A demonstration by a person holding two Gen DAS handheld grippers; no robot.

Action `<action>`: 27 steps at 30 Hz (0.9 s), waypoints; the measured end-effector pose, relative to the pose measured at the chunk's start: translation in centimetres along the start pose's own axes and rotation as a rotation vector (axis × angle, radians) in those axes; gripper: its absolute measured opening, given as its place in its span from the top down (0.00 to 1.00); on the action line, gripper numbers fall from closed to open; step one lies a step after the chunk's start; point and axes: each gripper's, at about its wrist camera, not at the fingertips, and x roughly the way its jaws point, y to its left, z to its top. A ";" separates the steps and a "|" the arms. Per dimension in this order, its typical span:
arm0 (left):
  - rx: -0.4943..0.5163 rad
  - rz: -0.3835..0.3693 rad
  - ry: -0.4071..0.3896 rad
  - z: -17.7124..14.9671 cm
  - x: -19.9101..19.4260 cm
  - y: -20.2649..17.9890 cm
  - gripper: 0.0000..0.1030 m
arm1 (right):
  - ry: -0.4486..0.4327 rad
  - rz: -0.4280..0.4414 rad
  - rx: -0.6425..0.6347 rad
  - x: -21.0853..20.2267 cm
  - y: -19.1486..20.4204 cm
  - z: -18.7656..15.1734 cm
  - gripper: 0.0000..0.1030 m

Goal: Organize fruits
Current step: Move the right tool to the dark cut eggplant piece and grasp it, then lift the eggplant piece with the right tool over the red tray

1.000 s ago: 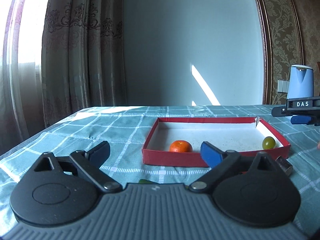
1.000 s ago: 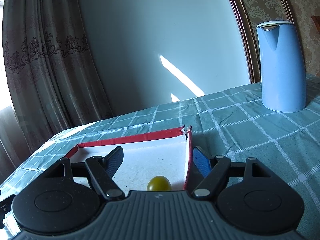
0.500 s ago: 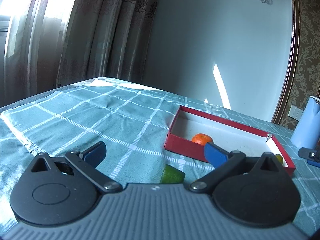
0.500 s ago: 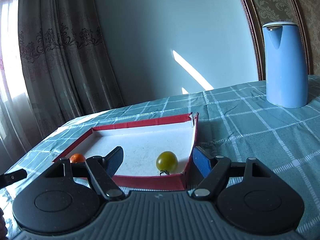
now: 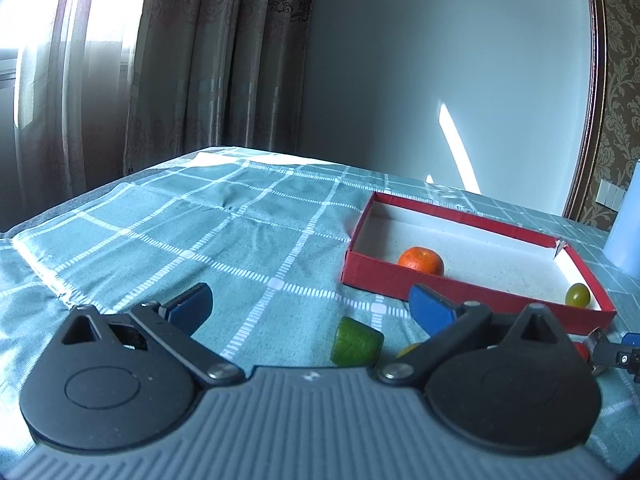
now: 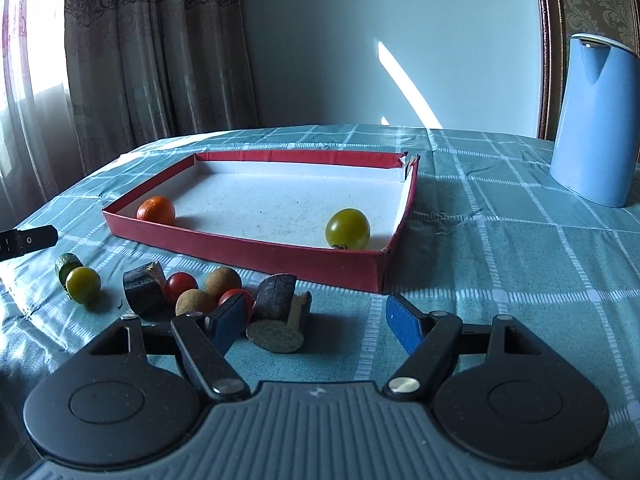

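Note:
A red-walled box (image 6: 248, 250) (image 5: 384, 276) with a white floor holds an orange tangerine (image 6: 156, 210) (image 5: 421, 261) and a green tomato (image 6: 347, 229) (image 5: 578, 295). In front of it on the checked cloth lie a green cucumber piece (image 5: 355, 342) (image 6: 66, 266), a yellow-green tomato (image 6: 83, 285), red tomatoes (image 6: 181, 286), brown round fruits (image 6: 223, 279) and dark cut chunks (image 6: 276, 298). My right gripper (image 6: 316, 322) stands open just before the pile, nothing between its fingers. My left gripper (image 5: 310, 306) is open above the cucumber piece, empty.
A blue kettle (image 6: 592, 120) stands on the table at the far right, its edge (image 5: 628, 224) also in the left wrist view. Curtains (image 6: 140, 60) hang behind the table's left side. The teal checked cloth (image 5: 200, 232) spreads left of the box.
Both grippers drew back and tipped downward. The loose fruit pile in front of the box has come into the right wrist view, and the cucumber piece into the left. Both stayed open.

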 end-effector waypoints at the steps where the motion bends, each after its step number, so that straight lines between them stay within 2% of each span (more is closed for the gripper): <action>1: 0.000 -0.001 -0.002 0.0 0.0 0.0 0.00 | 0.006 -0.002 -0.007 0.1 0.3 0.0 0.26; 3: -0.001 -0.003 -0.005 0.0 -0.1 0.0 0.00 | 0.013 0.000 -0.003 0.3 0.4 0.1 0.38; 4: -0.001 -0.003 -0.005 0.0 -0.1 0.0 0.00 | 0.014 0.002 0.002 0.4 0.4 0.1 0.40; 11: -0.002 -0.004 -0.005 0.0 -0.1 0.0 0.00 | 0.013 0.000 0.026 0.6 0.4 0.2 0.42; 12: -0.003 -0.003 -0.004 0.0 0.0 0.0 0.00 | 0.012 0.006 0.033 0.5 0.4 0.2 0.45; 13: -0.004 -0.003 -0.003 0.0 0.0 0.0 0.00 | 0.011 0.021 0.044 0.5 0.4 0.1 0.50; 14: -0.005 -0.003 -0.001 0.0 0.1 0.0 0.00 | 0.010 0.041 0.056 0.4 0.4 0.1 0.61; 15: -0.005 -0.002 0.000 0.0 0.1 0.0 0.00 | 0.008 0.054 0.063 0.4 0.6 0.1 0.68; 21: -0.010 0.004 0.005 0.0 0.2 0.0 0.00 | -0.028 0.018 0.030 -0.4 1.8 -0.2 0.68; 27: -0.008 0.011 0.018 0.0 0.4 0.1 0.00 | -0.112 -0.066 -0.022 -2.5 3.1 0.2 0.68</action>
